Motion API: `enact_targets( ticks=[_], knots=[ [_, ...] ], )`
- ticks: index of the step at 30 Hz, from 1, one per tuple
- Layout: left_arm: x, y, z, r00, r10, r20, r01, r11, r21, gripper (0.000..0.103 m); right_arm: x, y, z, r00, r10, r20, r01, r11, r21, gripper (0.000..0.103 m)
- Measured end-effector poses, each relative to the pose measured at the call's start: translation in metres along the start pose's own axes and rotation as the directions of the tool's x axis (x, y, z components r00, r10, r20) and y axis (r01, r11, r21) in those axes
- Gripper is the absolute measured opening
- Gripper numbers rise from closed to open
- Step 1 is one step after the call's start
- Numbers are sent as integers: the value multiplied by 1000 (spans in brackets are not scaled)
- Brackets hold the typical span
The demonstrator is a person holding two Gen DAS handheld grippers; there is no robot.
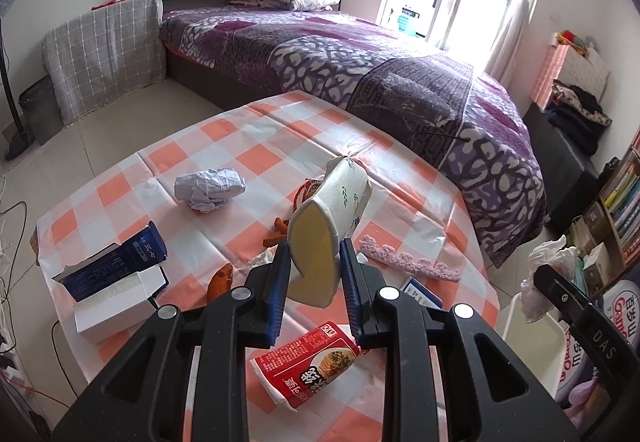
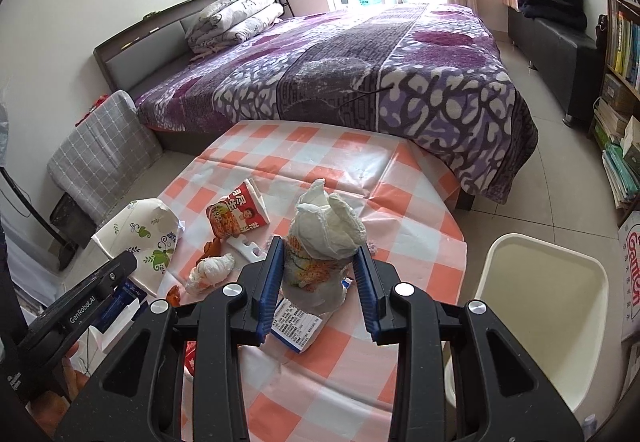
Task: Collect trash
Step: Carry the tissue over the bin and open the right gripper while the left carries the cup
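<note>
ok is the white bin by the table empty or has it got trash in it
Empty as far as visible: the white bin shows only bare cream inner walls and floor in the right wrist view; its near corner is hidden.

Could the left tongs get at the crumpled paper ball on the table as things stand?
Probably not yet. The left tongs are shut on a squashed paper cup, so there is no free grip. The paper ball itself lies in the open on the checked tablecloth, with nothing on or against it.
</note>
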State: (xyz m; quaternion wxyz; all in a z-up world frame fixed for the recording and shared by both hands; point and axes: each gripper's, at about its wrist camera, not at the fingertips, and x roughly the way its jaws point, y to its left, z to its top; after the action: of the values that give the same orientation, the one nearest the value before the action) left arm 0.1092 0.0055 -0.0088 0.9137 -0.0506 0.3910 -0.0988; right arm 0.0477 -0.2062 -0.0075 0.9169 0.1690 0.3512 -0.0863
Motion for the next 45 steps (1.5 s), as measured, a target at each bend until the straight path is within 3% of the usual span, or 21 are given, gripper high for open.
enact_targets(
  ticks=[15, 23, 26, 28, 30, 33, 38, 45],
  knots=[
    [8, -38, -14, 999, -35, -32, 37, 997, 74, 26, -6, -76, 7, 995, -59, -78, 74, 975, 208, 33],
    [9, -60, -22, 996, -72, -56, 77, 992, 102, 26, 4, -139, -3, 971, -83, -226, 163, 916, 366, 34],
    [11, -71, -25, 993, -95, -75, 103, 988, 113, 26, 7, -158, -7, 958, -93, -272, 203, 890, 408, 39],
    [12, -78, -29, 990, -114, -89, 124, 985, 123, 26, 5, -169, -9, 955, -105, -279, 222, 874, 432, 51],
    [13, -89, -34, 986, -130, -103, 144, 980, 138, 26, -1, -177, -10, 955, -123, -270, 239, 860, 452, 69],
    [15, -105, -41, 981, -151, -122, 170, 972, 163, 26, -8, -188, -8, 955, -154, -251, 260, 843, 471, 77],
    [21, -132, -54, 969, -185, -166, 216, 957, 194, 26, -23, -203, -3, 953, -215, -214, 294, 829, 476, 84],
    [34, -169, -76, 925, -261, -275, 317, 930, 185, 26, -38, -220, 2, 951, -253, -176, 307, 813, 495, 91]
  ],
)
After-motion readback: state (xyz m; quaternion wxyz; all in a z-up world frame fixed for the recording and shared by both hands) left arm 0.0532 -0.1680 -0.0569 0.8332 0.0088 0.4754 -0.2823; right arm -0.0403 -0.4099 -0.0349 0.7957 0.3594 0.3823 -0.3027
